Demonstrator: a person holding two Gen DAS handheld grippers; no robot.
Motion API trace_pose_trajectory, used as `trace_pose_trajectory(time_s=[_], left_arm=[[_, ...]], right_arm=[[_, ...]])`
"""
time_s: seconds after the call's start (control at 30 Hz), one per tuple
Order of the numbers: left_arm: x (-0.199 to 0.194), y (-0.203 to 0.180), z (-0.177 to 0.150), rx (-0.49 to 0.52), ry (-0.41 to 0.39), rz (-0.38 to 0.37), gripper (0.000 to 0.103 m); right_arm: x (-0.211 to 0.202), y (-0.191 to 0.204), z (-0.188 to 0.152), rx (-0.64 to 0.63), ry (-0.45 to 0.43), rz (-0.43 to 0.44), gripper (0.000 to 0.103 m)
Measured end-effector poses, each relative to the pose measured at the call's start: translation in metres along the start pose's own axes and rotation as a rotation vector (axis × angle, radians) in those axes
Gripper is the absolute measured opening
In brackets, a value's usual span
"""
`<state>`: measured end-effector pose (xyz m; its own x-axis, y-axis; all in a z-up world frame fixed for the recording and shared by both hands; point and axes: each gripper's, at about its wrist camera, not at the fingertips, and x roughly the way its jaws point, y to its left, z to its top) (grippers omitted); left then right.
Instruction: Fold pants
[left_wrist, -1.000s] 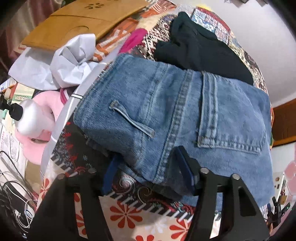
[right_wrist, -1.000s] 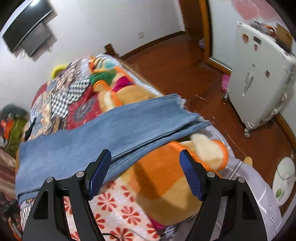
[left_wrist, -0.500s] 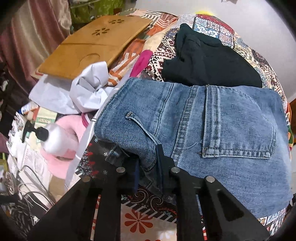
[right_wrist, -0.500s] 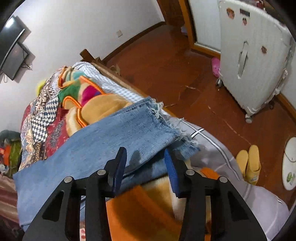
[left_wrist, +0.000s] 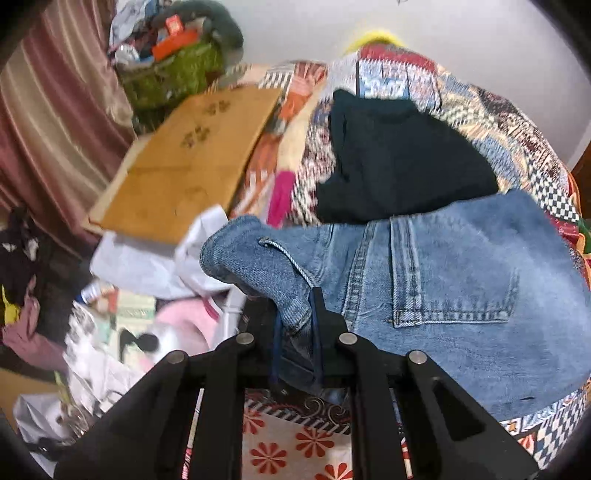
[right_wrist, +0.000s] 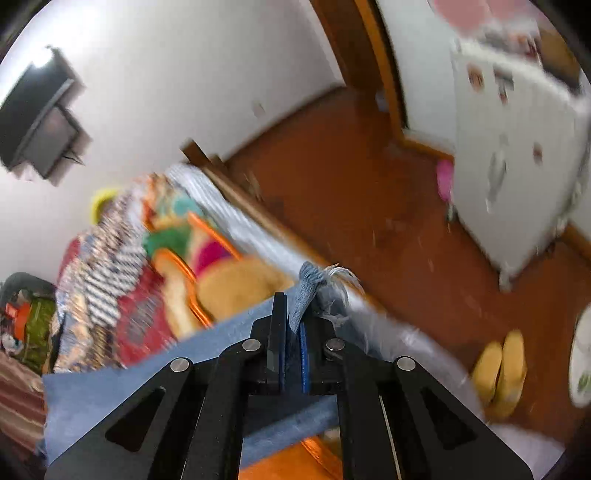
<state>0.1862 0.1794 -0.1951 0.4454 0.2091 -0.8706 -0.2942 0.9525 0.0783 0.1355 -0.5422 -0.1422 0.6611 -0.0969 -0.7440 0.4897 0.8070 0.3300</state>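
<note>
We hold the stiff, faded blue denim jeans (left_wrist: 461, 280) over the patchwork-quilted bed (left_wrist: 517, 147), the left gripper (left_wrist: 295, 321) pinching the thick stitched waistband beside a belt loop and the right gripper (right_wrist: 292, 325) clamped on the frayed, white-threaded hem (right_wrist: 325, 280). Their long axis runs from waistband to hem along the bed's near edge, back pocket facing up. Both views are motion-blurred, the gripper frames hide the cloth beneath, and a black garment (left_wrist: 399, 158) lies beyond the jeans.

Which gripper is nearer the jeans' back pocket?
Left. The left gripper is clamped on the waistband right beside the back pocket; the right gripper grips the frayed hem at the jeans' far end.
</note>
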Motion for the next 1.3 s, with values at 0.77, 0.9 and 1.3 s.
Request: trace_pose_trajectory(time_s=[0.77,0.9,1.3], left_arm=[[0.019,-0.004,-0.048,0.095,0.06,0.068,0.054],[-0.014,-0.018,-0.018,0.088,-0.054,0.008,0.07],[0.028,-0.147,0.041,0.222,-0.006,-0.2,0.086]], right_arm=[[-0.02,0.017,-0.029,-0.304,0.032,-0.234,0.047],[-0.042,0.064,-0.026,-0.386,-0.03,-0.105,0.056],[-0.008,0.225,-0.091,-0.62,0.156,0.367,0.077]])
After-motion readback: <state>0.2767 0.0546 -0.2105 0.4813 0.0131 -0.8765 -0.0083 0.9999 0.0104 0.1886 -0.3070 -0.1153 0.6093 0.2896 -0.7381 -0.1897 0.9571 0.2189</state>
